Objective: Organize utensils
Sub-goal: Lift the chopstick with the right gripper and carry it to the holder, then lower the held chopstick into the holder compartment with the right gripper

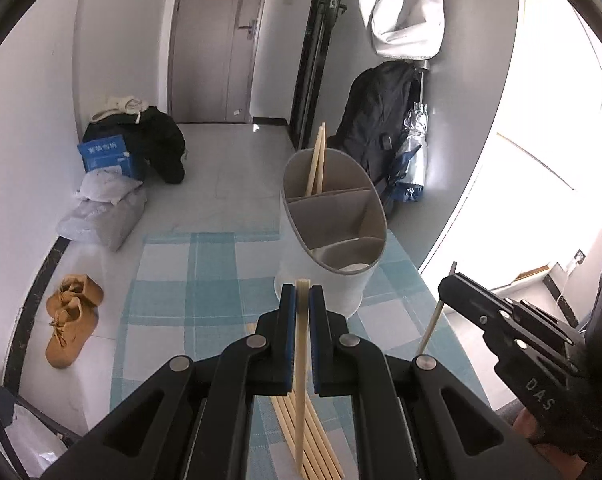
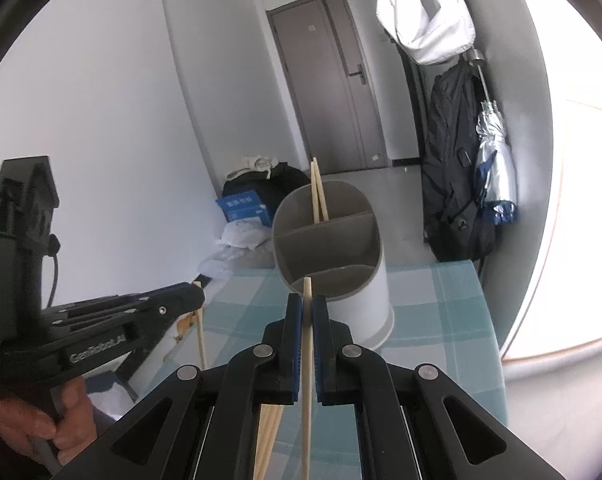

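A grey-lined white utensil holder with three compartments stands on the blue-checked tablecloth. Two chopsticks lean in its far compartment. My left gripper is shut on one pale chopstick, held upright just in front of the holder. Several more chopsticks lie on the cloth below. My right gripper is shut on another chopstick, close to the holder's near compartment. Each view shows the other gripper beside it, gripping its stick.
The table's left edge drops to a floor with tan shoes, plastic bags and dark clothes. A black backpack and a folded umbrella lean against the wall behind the holder. A hand grips the left tool.
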The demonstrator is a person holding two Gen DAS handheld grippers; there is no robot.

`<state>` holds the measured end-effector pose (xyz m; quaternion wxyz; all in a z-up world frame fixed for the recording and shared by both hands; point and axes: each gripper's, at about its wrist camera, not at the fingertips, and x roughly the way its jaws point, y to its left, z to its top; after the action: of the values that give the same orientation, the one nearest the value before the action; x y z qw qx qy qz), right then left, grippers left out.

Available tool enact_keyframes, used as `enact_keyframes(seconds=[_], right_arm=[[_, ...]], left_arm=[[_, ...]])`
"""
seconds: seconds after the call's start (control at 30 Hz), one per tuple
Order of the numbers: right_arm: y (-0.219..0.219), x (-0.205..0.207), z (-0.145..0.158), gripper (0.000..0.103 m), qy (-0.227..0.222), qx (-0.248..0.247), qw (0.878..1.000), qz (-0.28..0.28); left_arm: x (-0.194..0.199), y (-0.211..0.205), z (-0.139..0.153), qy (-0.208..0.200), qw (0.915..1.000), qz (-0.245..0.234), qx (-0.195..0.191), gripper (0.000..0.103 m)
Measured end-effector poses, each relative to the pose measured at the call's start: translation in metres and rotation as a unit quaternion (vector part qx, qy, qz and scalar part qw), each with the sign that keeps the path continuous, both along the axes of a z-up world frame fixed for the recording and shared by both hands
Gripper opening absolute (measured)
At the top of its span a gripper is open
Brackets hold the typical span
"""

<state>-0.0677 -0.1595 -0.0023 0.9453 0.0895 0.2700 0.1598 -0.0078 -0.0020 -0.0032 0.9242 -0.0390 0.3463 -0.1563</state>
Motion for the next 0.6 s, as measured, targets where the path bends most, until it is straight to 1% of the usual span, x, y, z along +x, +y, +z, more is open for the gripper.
enact_keyframes(seconds=[0.13, 0.27, 0.3, 0.37, 0.4, 0.47, 0.6], right_arm=[[-0.001, -0.005, 0.001, 0.004, -0.003, -0.001, 1.000, -0.005], [0.000, -0.008, 0.004, 0.004, -0.009, -0.009, 1.000, -0.007], [0.002, -0.009, 0.004, 0.004, -0.011, -0.017, 1.000, -0.008], [0.007, -0.010, 0.005, 0.004, -0.015, -0.052, 0.998, -0.016], [0.010, -0.011, 0.006, 0.004, -0.018, -0.060, 0.998, -0.013], [0.009, -0.012, 0.007, 0.004, -0.017, -0.051, 0.998, -0.008], [0.010, -0.013, 0.009, 0.004, -0.022, -0.049, 0.999, 0.000]], left_arm=[[-0.001, -0.002, -0.001, 0.011, 0.9999, -0.005, 0.008, 0.002], [-0.005, -0.004, 0.003, 0.015, 0.9998, -0.007, 0.006, 0.002], [-0.006, -0.004, 0.005, 0.017, 0.9998, -0.008, 0.004, 0.002], [-0.007, -0.004, 0.007, 0.020, 0.9998, -0.002, 0.006, 0.002], [-0.008, -0.005, 0.009, 0.021, 0.9998, 0.000, 0.006, 0.002], [-0.007, -0.005, 0.011, 0.023, 0.9997, 0.002, 0.004, 0.002], [-0.007, -0.007, 0.013, 0.029, 0.9996, 0.001, 0.001, 0.002]])
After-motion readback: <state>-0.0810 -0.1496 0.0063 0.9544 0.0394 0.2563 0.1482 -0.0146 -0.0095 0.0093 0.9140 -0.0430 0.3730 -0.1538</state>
